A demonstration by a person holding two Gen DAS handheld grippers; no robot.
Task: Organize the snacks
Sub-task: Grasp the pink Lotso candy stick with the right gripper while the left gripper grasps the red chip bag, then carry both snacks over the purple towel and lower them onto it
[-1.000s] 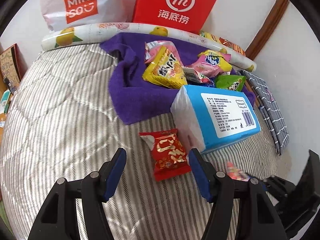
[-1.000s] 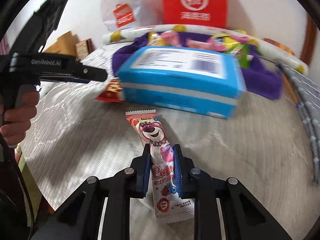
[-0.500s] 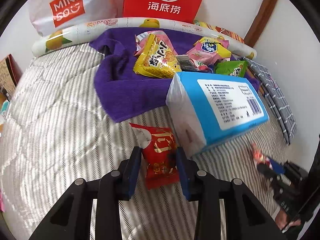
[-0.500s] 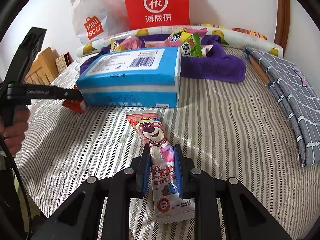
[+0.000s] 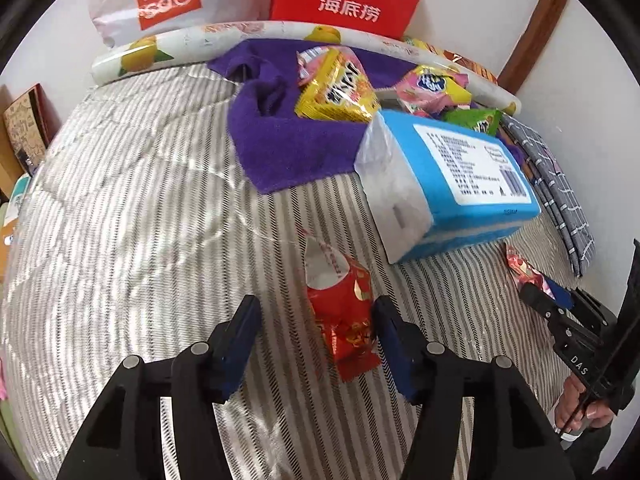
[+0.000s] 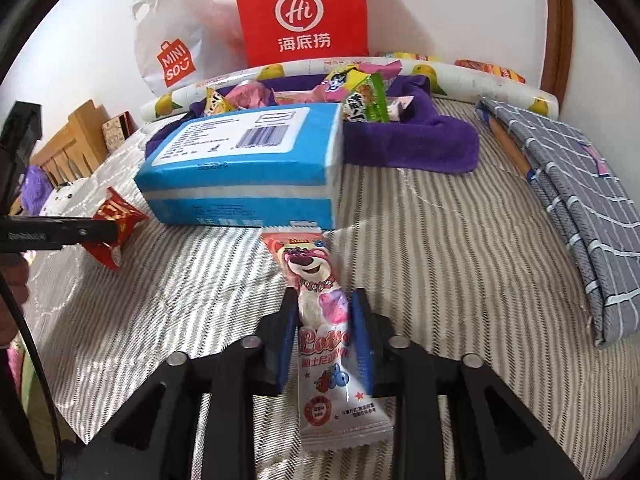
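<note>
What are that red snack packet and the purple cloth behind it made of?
The red snack packet looks like glossy plastic film: it crinkles, reflects light and has a crimped end. The purple cloth looks like soft matte terry or microfibre, with a fuzzy nap and limp folds; which fibre is unclear.

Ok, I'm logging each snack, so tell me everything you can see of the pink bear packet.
The pink bear packet is a long, glossy plastic sachet printed with a cartoon bear, berries and a red seal. It lies flat on the striped bedding, pointing at the blue tissue pack, between the right gripper's jaws, which have just been opening.
</note>
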